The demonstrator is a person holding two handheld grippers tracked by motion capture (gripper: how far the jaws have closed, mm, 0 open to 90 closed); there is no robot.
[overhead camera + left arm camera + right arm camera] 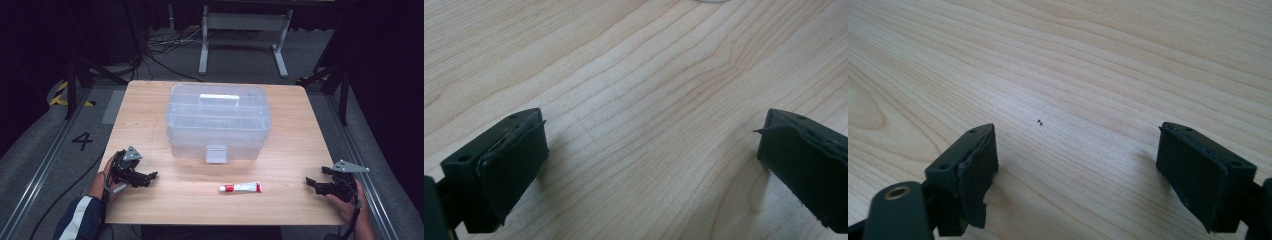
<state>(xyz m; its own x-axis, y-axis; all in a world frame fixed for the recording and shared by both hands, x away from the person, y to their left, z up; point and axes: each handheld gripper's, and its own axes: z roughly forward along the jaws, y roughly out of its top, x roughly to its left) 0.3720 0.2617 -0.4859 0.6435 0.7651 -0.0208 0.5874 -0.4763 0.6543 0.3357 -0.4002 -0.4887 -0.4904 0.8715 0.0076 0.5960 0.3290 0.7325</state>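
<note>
The left tongs (150, 176) rest low over the bench (150, 115) near its left near corner, with the jaws wide apart and nothing between them; in the left gripper view there is bare wood between the two black pads (514, 165). The right tongs (311, 183) are at the right near side, also spread wide and holding nothing, and the right gripper view gives the same bare wood grain between the pads (975, 175).

Between the two tongs, near the front edge, lies a small white tube (240, 187) with a red band and a red cap, flat on the wood, its length running left to right. It is well apart from both tongs. Farther back, at the middle of the bench, stands a clear plastic box (218, 122) with a handle on the lid and a latch on the near wall; the lid looks closed.

The work is probably to put the tube into the box. To do it well, one tongs should come down on the tube across its narrow width, near the middle, and press gently, because a soft tube can bend. The other tongs should first lift the latch and hold the lid.
</note>
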